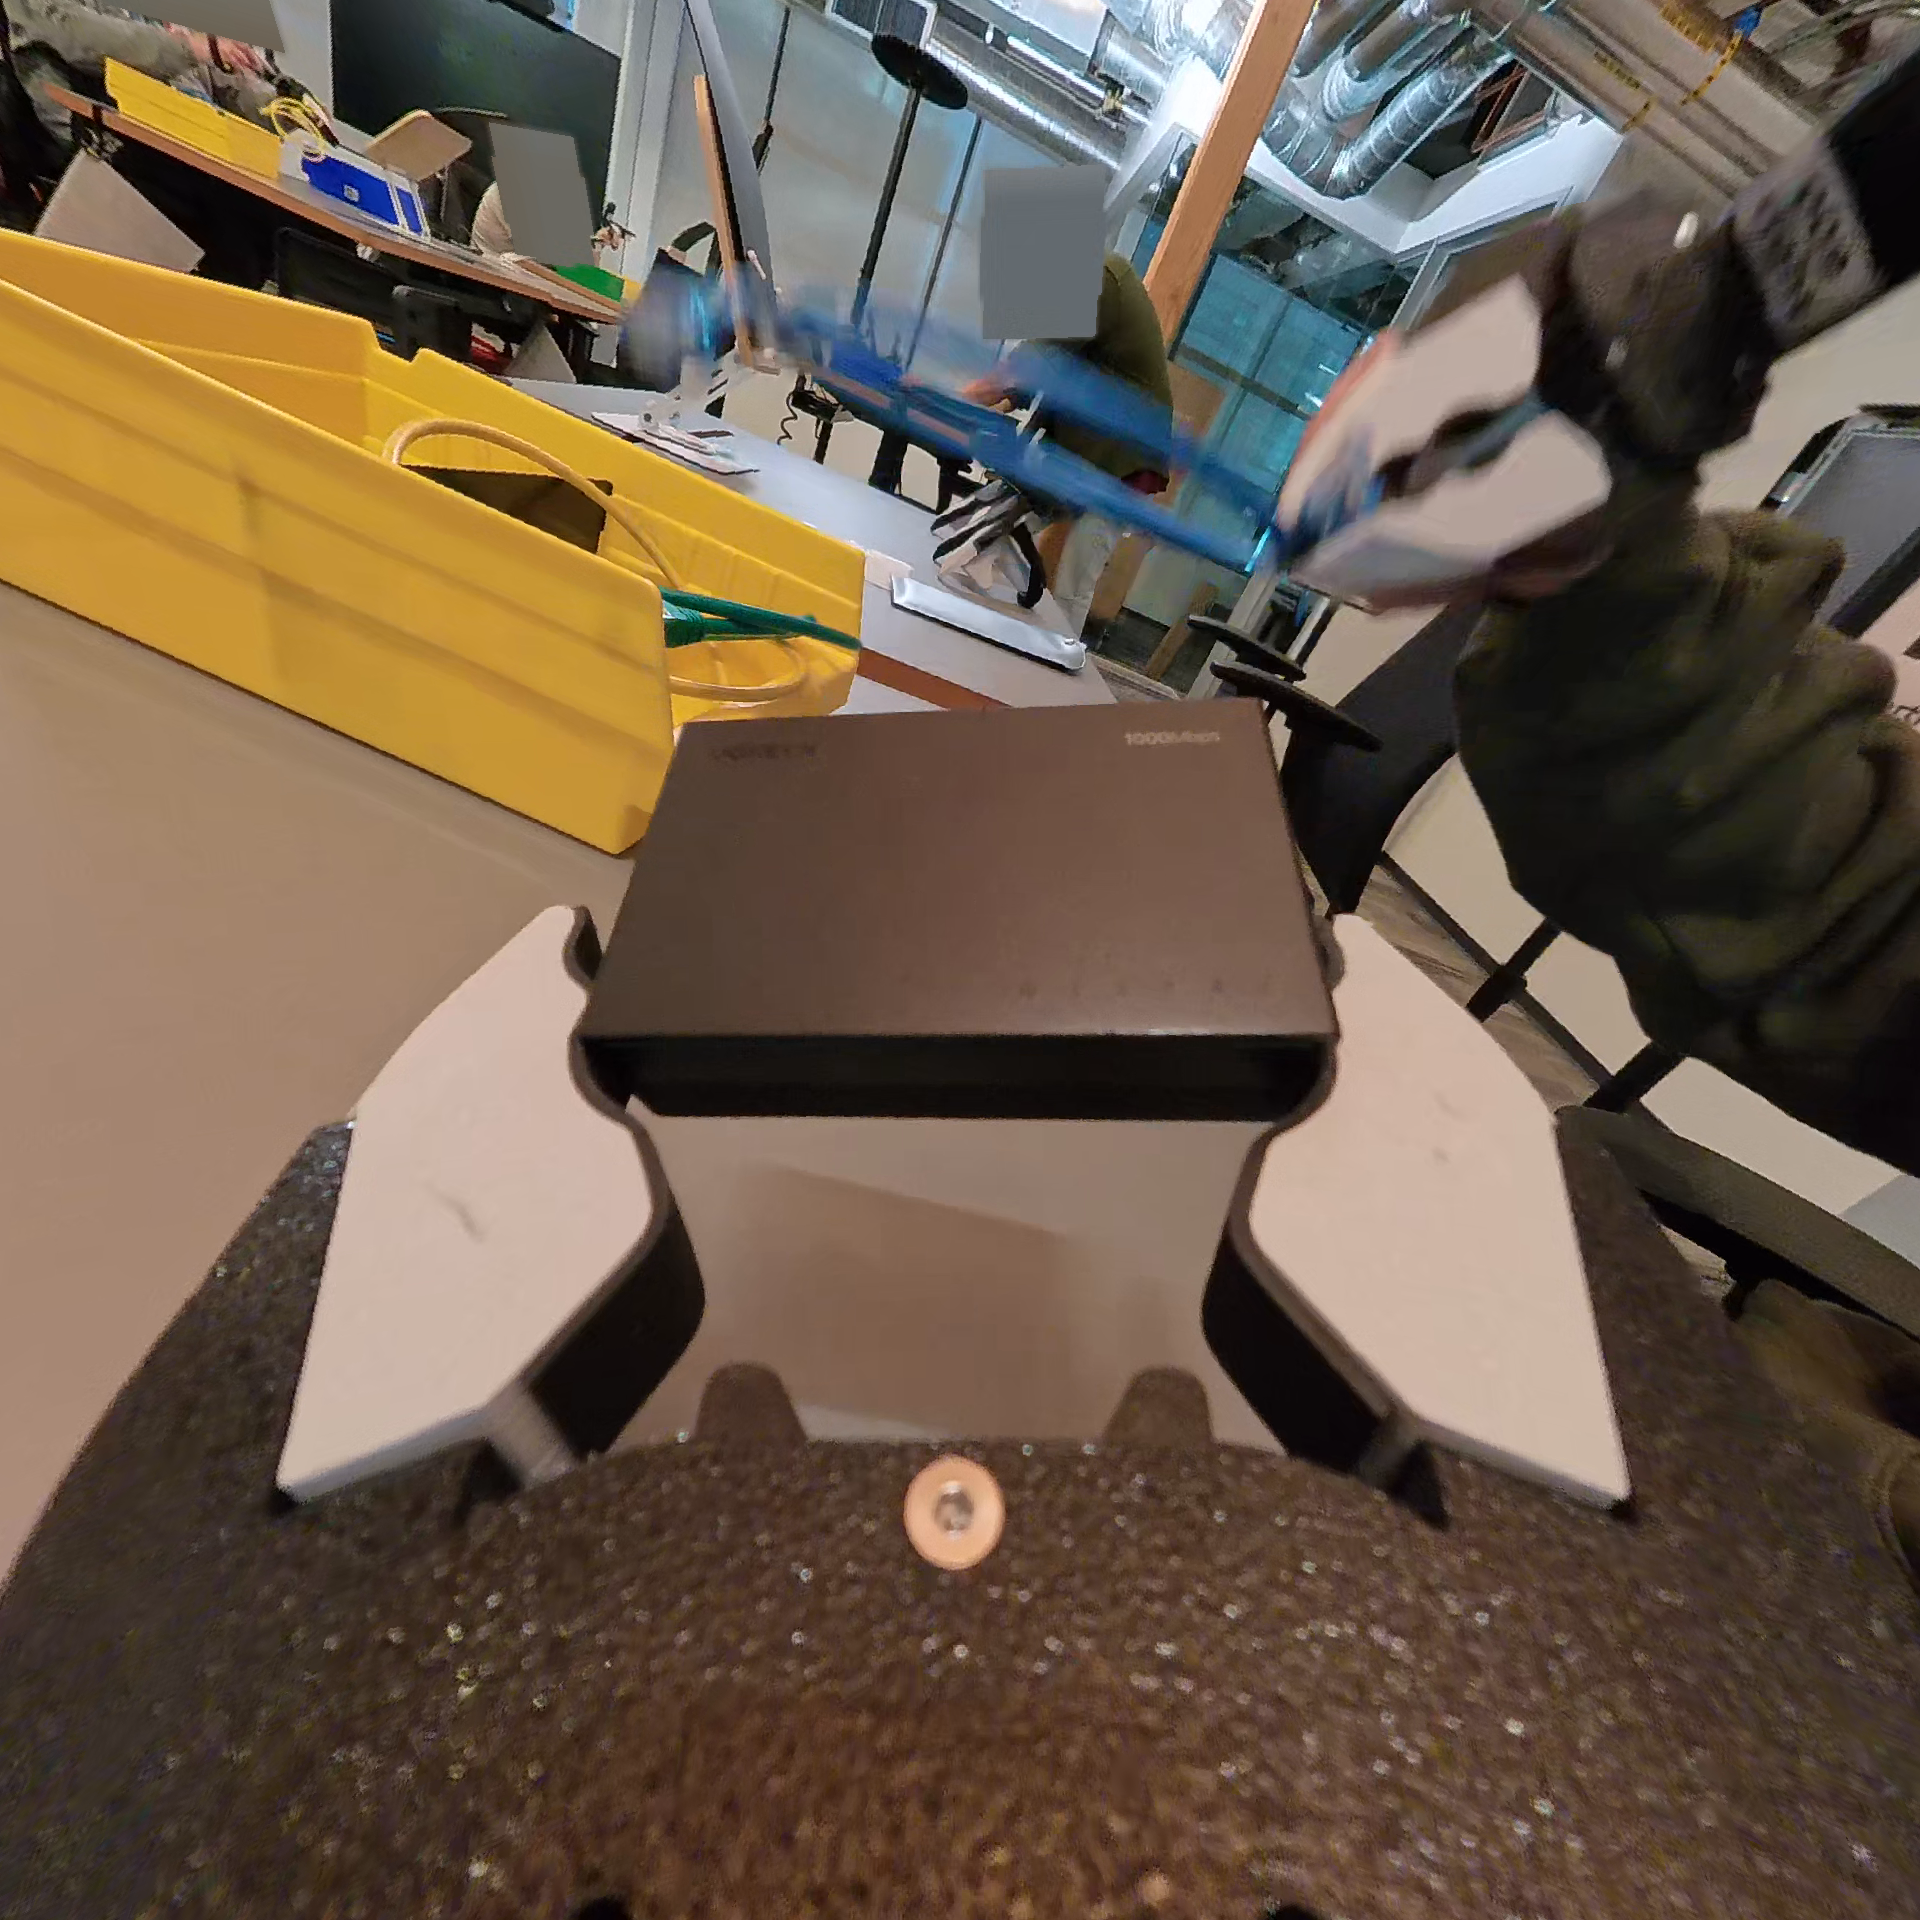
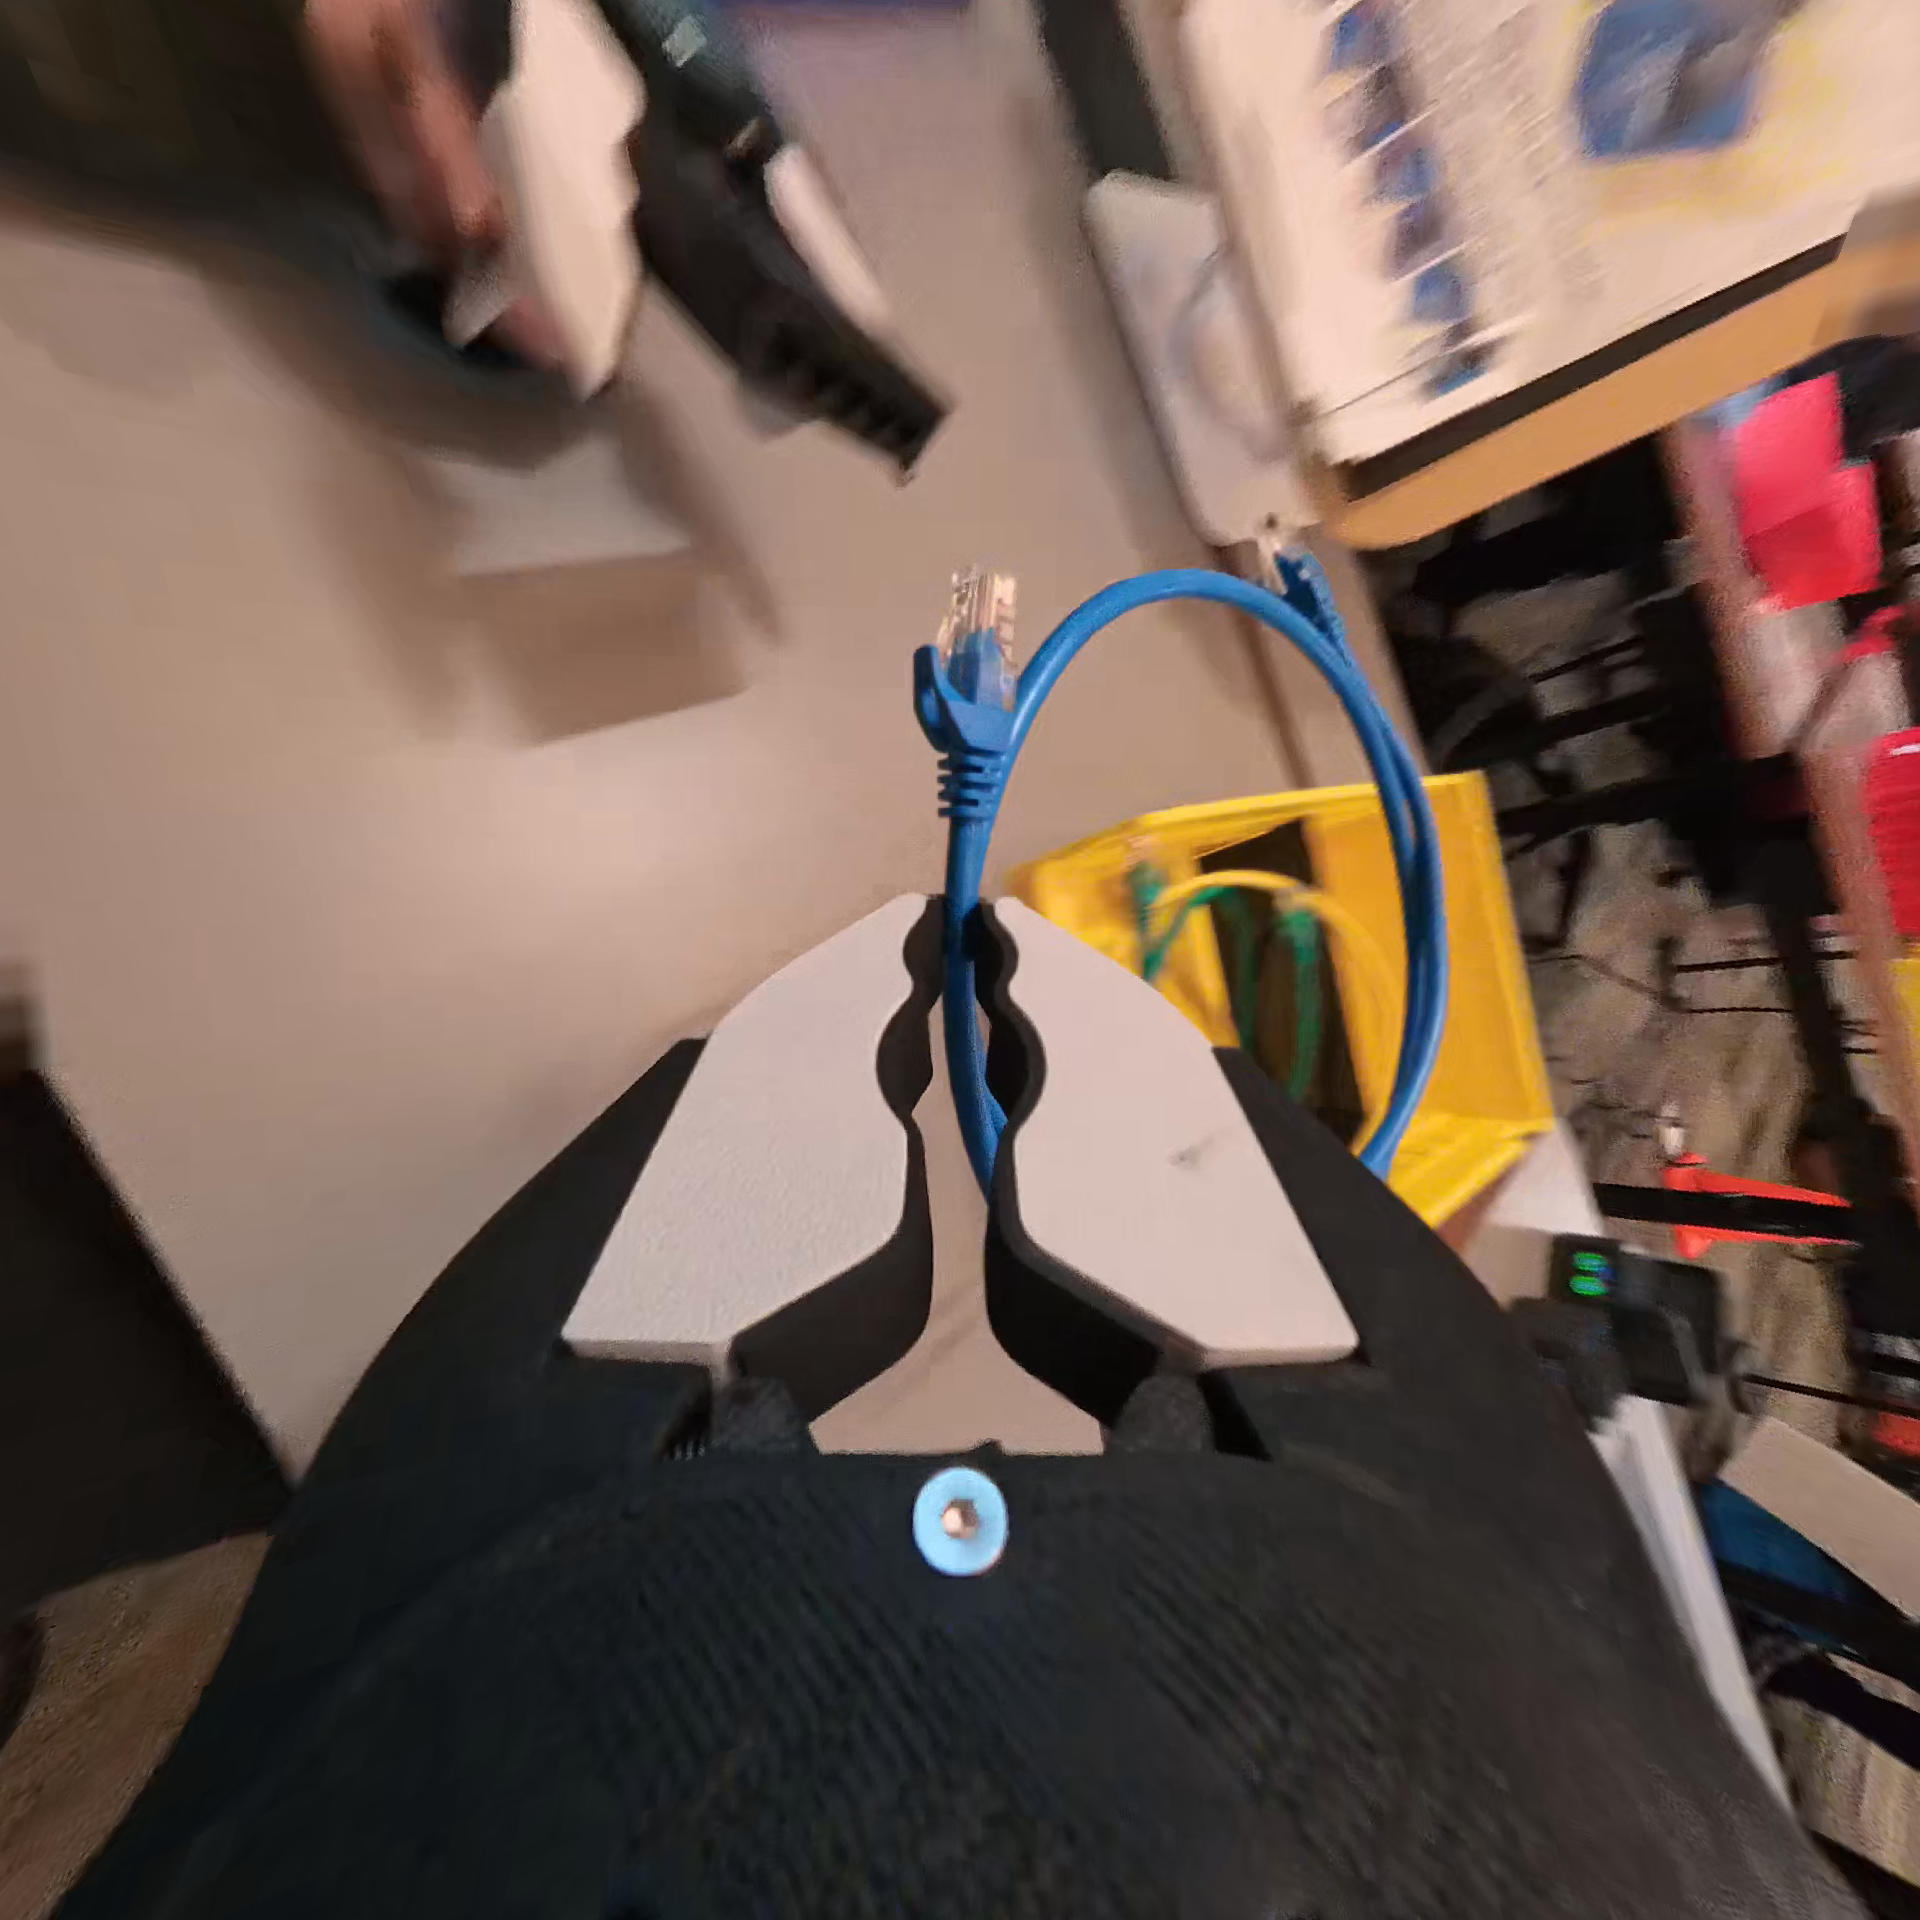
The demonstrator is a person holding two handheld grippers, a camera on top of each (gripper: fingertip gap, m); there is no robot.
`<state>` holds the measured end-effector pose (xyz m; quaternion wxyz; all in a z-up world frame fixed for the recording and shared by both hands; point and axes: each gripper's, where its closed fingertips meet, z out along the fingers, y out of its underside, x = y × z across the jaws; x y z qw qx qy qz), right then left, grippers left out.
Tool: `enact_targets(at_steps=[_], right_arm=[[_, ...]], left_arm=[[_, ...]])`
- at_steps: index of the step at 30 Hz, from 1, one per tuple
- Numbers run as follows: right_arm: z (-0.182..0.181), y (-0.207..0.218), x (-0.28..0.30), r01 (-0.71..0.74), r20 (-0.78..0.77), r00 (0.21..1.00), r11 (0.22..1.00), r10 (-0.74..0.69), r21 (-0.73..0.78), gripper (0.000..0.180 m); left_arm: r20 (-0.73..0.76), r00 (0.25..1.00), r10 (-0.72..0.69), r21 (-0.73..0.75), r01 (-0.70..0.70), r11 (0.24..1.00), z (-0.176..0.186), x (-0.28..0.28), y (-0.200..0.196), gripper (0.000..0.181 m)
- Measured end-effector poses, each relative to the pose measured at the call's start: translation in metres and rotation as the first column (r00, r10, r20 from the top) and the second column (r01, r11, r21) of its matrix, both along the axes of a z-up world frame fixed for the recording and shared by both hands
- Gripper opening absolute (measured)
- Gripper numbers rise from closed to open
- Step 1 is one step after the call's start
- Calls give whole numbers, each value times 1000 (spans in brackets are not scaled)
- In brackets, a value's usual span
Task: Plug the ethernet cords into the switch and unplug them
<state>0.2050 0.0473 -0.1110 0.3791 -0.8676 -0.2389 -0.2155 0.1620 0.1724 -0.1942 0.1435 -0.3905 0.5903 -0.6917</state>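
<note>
My left gripper [image 1: 958, 966] is shut on the black switch [image 1: 956, 883], gripping its near end by both sides. The switch also shows blurred at the top left of the right wrist view [image 2: 821, 353]; its port row faces my right gripper. My right gripper [image 2: 964, 914] is shut on a blue ethernet cord [image 2: 961, 831]. One clear plug [image 2: 975, 634] sticks up past the fingertips, and the rest of the cord loops to the right. In the left wrist view the right gripper [image 1: 1340, 468] is up right of the switch, with the blurred blue cord [image 1: 935, 405] reaching left.
A yellow bin [image 1: 312, 582] stands on the grey table left of the switch, holding green cords [image 1: 748, 623] and yellow cords [image 1: 582, 488]. It also shows in the right wrist view [image 2: 1475, 935]. A green sleeve [image 1: 1683, 831] is at right. Chairs stand beyond the table edge.
</note>
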Motion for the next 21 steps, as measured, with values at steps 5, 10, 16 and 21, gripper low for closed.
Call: enact_targets(at_steps=[5,10,16,21], right_arm=[[30,25,59,80,-54,996,994,-76,76,6],[-12,49,110,136,-312,942,990,-120,29,6],[-82,59,149,224,-335,906,964,-260,-144,17],[-73,77,141,264,-244,936,965,-255,1,80]], left_arm=[[-1,1000,-3,0,3,1000,0,0,-1,123],[-1,1000,-3,2,3,1000,0,0,0,123],[3,1000,-2,-3,2,1000,1,0,-1,123],[8,1000,0,4,0,1000,1,0,-1,123]])
